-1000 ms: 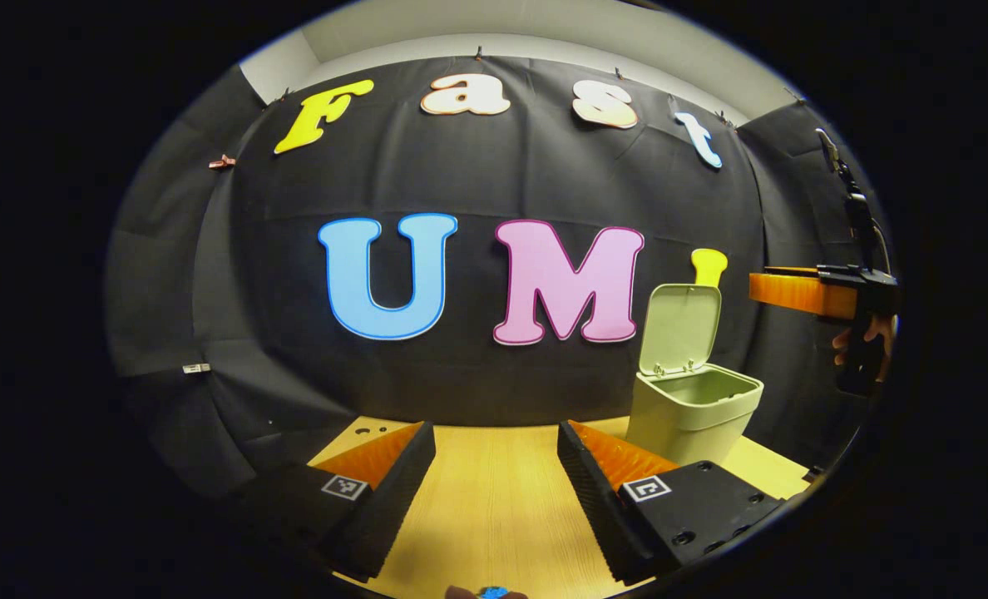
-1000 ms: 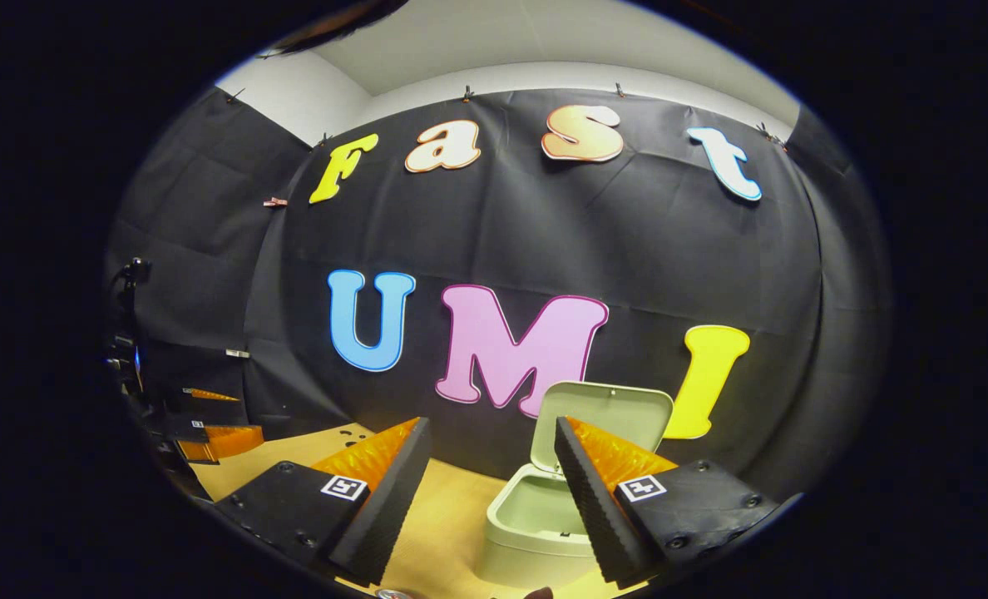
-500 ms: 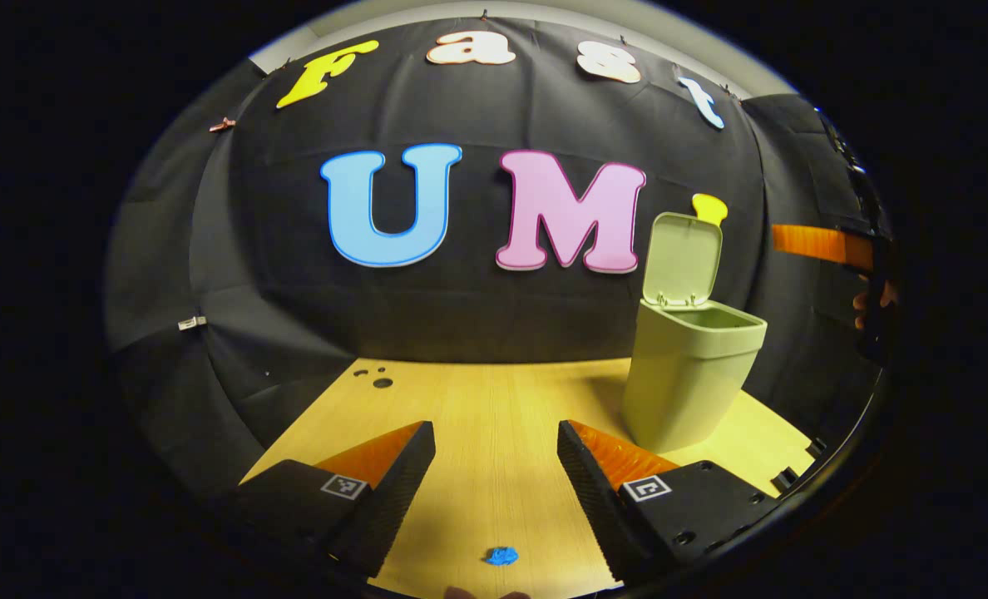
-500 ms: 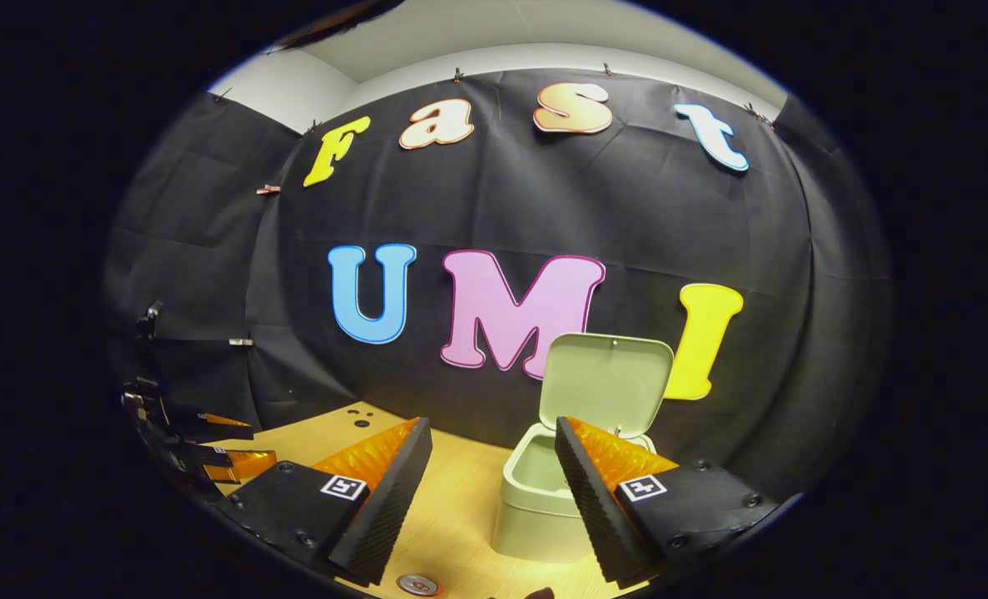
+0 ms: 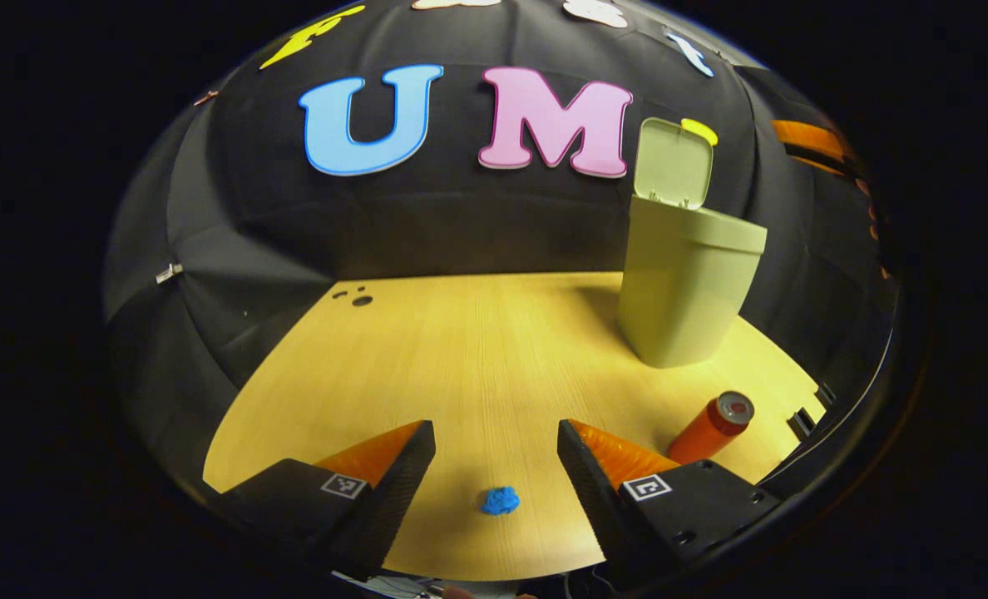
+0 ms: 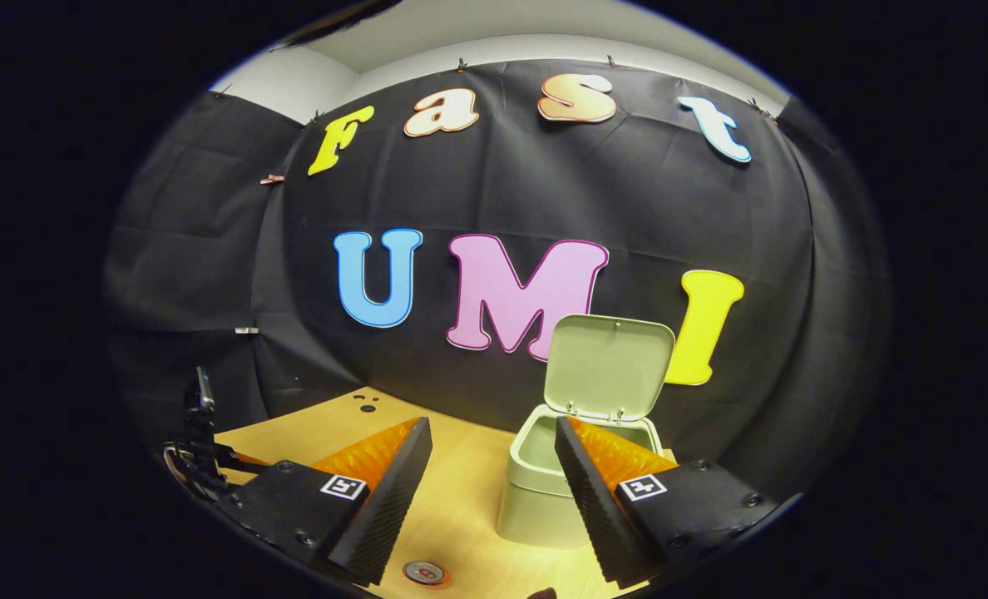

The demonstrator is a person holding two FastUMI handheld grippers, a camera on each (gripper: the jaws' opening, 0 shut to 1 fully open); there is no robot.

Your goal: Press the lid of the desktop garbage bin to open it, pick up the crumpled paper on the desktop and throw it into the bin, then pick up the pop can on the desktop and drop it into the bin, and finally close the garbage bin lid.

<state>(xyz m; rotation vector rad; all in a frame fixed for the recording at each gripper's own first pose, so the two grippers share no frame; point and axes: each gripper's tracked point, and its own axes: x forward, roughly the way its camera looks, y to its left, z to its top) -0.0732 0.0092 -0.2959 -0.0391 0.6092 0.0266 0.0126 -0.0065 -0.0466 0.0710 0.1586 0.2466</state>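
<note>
The left claw (image 5: 496, 466) is wide open above the small blue crumpled paper (image 5: 501, 500), which lies near the front edge of the surface (image 5: 461, 349). The paper is tiny, so the fingers may miss it or push it off. The right claw (image 6: 492, 474) is also open, near the open bin (image 6: 544, 491).

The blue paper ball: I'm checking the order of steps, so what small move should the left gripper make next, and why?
Probably lower the left gripper straight down over the paper ball, jaws kept open. The bin already has its lid up, the ball lies on the desk between and just ahead of the open jaws, and the can comes later.
</note>
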